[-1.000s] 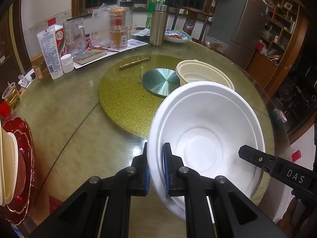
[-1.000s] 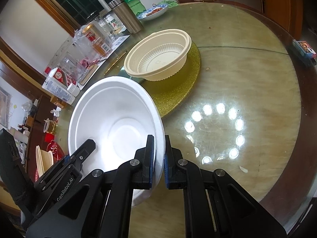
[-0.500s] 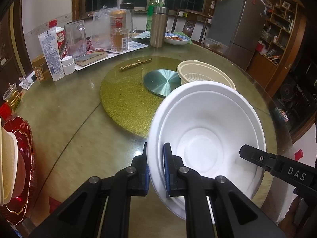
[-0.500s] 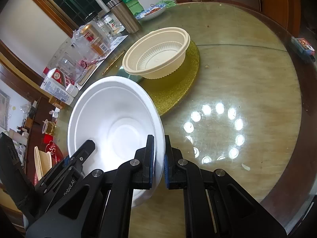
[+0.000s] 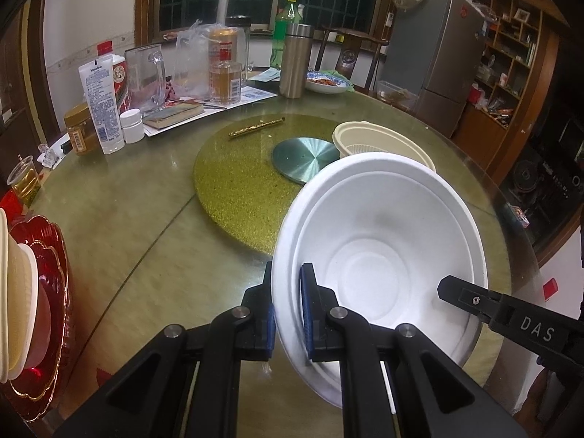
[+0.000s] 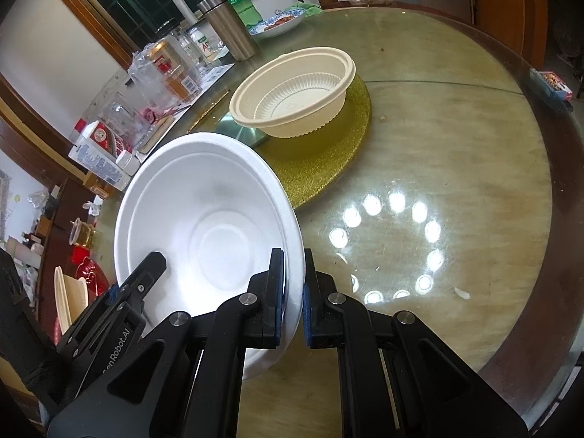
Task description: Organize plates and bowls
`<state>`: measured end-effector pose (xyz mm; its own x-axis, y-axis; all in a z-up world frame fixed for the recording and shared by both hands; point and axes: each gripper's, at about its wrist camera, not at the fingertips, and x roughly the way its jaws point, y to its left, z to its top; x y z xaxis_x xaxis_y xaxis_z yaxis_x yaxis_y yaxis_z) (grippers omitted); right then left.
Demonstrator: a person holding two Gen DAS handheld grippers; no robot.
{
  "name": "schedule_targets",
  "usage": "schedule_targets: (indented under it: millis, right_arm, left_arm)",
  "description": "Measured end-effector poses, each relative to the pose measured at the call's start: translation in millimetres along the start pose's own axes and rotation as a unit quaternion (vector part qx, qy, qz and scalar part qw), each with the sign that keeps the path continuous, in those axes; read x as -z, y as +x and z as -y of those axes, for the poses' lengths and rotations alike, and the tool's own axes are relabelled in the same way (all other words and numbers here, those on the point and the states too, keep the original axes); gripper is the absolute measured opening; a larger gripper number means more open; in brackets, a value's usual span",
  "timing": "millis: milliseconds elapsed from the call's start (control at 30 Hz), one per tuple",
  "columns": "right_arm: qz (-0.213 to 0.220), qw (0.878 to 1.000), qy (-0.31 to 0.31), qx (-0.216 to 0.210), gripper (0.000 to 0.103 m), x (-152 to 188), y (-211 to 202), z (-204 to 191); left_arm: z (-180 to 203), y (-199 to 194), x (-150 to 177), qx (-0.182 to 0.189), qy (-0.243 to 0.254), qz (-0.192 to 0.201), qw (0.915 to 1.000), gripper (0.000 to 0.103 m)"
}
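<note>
A large white foam bowl [image 5: 379, 255] [image 6: 208, 233] hangs tilted above the round glass-topped table [image 6: 456, 138], held from both sides. My left gripper [image 5: 286, 292] is shut on its left rim. My right gripper [image 6: 294, 277] is shut on its right rim, and one right finger [image 5: 474, 299] shows inside the bowl. A cream ribbed bowl [image 5: 379, 142] [image 6: 292, 95] sits upright on the gold turntable [image 5: 233, 189] just beyond the white bowl. At the table's left edge, red scalloped plates [image 5: 47, 292] carry stacked cream bowls [image 5: 14, 310].
Far side of the table: steel flask [image 5: 295, 62], green bottle [image 5: 284, 33], glass pitcher [image 5: 146, 76], jars, tube and a dish of food [image 5: 325, 84]. A silver disc [image 5: 306, 158] marks the turntable's centre. A cup of yellow drink [image 5: 23, 179] stands at the left edge.
</note>
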<state>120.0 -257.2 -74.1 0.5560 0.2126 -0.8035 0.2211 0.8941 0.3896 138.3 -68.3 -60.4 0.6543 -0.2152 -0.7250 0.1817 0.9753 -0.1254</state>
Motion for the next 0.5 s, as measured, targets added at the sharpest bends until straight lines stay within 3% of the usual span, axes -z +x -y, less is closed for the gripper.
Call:
schedule_targets:
  millis: [500]
  right_arm:
    - [0.008,0.998,-0.009,0.068,0.009,5.9,-9.8,-11.2]
  left_arm:
    - [-4.7,-2.2,3.7,0.041,-0.005,0.000,0.9991,0.010]
